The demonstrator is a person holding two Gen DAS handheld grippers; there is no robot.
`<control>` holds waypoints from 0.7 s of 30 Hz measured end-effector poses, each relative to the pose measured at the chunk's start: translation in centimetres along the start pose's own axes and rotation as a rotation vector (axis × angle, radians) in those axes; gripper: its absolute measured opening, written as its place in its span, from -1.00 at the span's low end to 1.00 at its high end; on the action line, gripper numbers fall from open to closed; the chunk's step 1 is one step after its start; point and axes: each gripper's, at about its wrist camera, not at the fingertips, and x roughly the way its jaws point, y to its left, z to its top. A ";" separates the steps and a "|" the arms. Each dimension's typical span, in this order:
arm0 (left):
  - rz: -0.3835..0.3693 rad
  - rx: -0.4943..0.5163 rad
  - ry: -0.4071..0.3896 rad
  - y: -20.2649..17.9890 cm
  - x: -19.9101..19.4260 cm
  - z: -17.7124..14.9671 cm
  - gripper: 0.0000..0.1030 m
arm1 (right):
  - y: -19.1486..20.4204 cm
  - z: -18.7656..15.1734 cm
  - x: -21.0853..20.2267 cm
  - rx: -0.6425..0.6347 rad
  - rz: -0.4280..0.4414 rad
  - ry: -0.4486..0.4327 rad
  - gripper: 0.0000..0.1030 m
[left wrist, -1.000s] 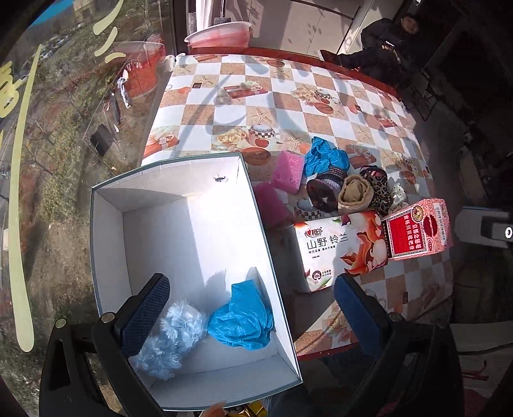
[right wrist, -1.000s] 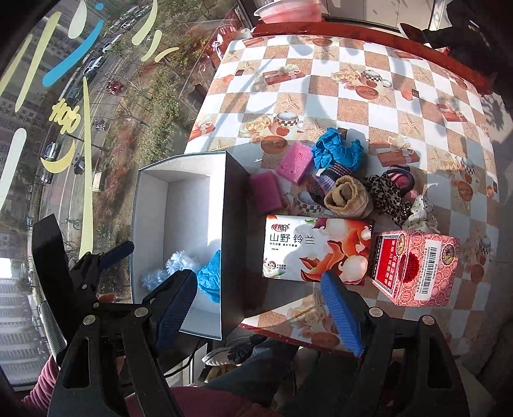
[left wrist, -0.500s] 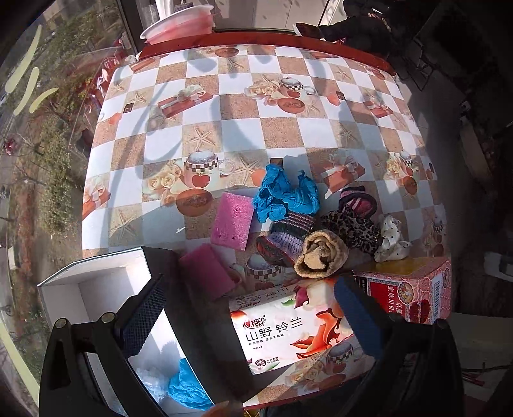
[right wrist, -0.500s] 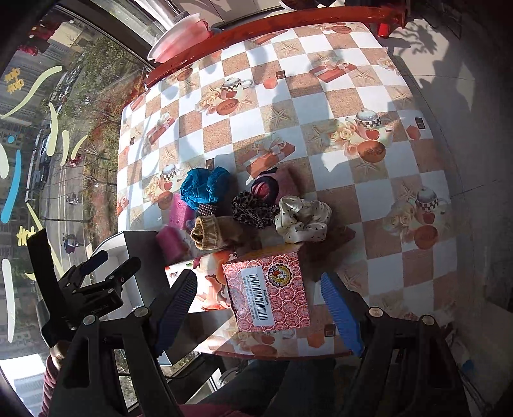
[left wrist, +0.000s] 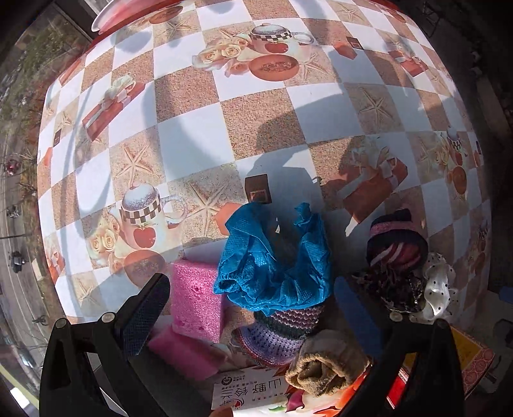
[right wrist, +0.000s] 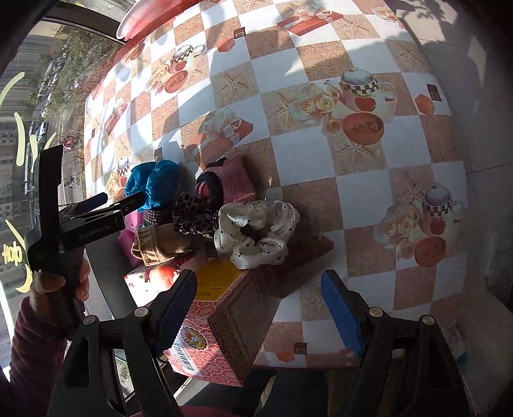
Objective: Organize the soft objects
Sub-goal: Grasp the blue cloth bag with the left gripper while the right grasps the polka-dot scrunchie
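A pile of soft things lies on the checkered tablecloth (left wrist: 198, 134). In the left wrist view a crumpled blue cloth (left wrist: 275, 263) sits between the open fingers of my left gripper (left wrist: 253, 304), just ahead of the tips. Beside it lie two pink sponges (left wrist: 197, 304), a striped knit piece (left wrist: 282, 333), a rolled tan sock (left wrist: 323, 365), a dark pink hat (left wrist: 396, 240), a leopard scrunchie (left wrist: 388, 288) and a white dotted scrunchie (left wrist: 439, 288). My right gripper (right wrist: 259, 308) is open and empty above the red box, short of the white dotted scrunchie (right wrist: 256, 231). The left gripper also shows in the right wrist view (right wrist: 118, 205).
A tissue box (left wrist: 253, 394) with Chinese print and a red patterned box (right wrist: 221, 324) stand at the table's near edge. A pink basin (right wrist: 150, 12) sits at the far edge. A window lies to the left. The white storage box is out of view.
Both grippers have moved forward and down over the table toward the pile. The white box with the blue items has dropped out of view. The left gripper now brackets the blue cloth.
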 end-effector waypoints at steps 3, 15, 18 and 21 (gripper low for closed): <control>0.002 0.014 0.042 -0.4 1.3 0.8 0.77 | -0.2 1.1 1.6 -0.018 0.021 0.051 0.57; -0.012 0.006 0.084 -1.4 2.5 2.4 -0.25 | -0.3 3.6 9.7 -0.037 0.057 0.267 0.57; -0.009 -0.012 0.057 -0.8 1.7 2.6 -0.32 | -0.4 3.6 11.1 -0.038 0.042 0.300 0.57; 0.000 -0.020 0.017 -0.8 0.5 2.6 -0.35 | -0.7 3.2 11.8 -0.038 0.044 0.310 0.49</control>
